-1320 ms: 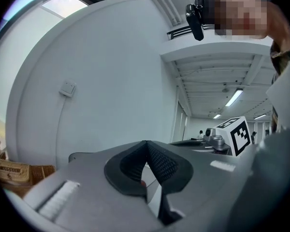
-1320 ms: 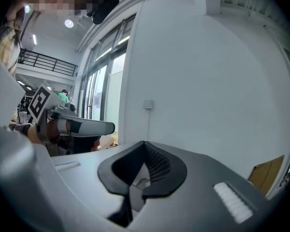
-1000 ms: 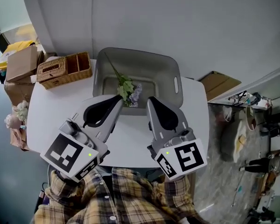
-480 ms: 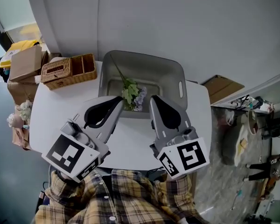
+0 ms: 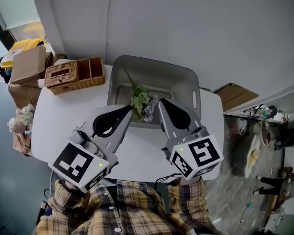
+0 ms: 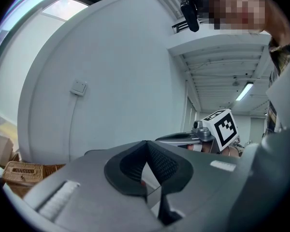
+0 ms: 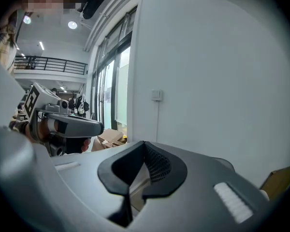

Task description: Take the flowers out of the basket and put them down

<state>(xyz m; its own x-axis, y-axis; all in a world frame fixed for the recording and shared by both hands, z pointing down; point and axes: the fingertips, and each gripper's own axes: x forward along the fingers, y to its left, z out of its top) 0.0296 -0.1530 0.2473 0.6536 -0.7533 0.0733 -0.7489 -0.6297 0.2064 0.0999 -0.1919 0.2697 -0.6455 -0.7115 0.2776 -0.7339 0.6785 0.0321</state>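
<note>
A grey plastic basket [image 5: 179, 77] stands at the far side of the white table [image 5: 54, 116]. In it lie the flowers [image 5: 143, 101]: green leaves, pale purple blossoms and a long thin stem that runs toward the back left corner. My left gripper [image 5: 130, 109] reaches over the basket's near rim just left of the blossoms, shut and empty. My right gripper [image 5: 161, 103] sits just right of them, also shut with nothing held. The left gripper view shows its gripper [image 6: 146, 144] with the pads together, and the right gripper view shows the same for the right gripper [image 7: 144, 144].
A wicker box [image 5: 73, 75] stands on the table's far left corner. Cardboard boxes [image 5: 24, 65] are stacked on the floor beyond it. Another flat carton [image 5: 230, 94] lies on the floor to the right. A grey wall rises right behind the basket.
Both grippers have edged forward and slightly down toward the flowers, the right one a little more. The flowers and basket have not moved.
</note>
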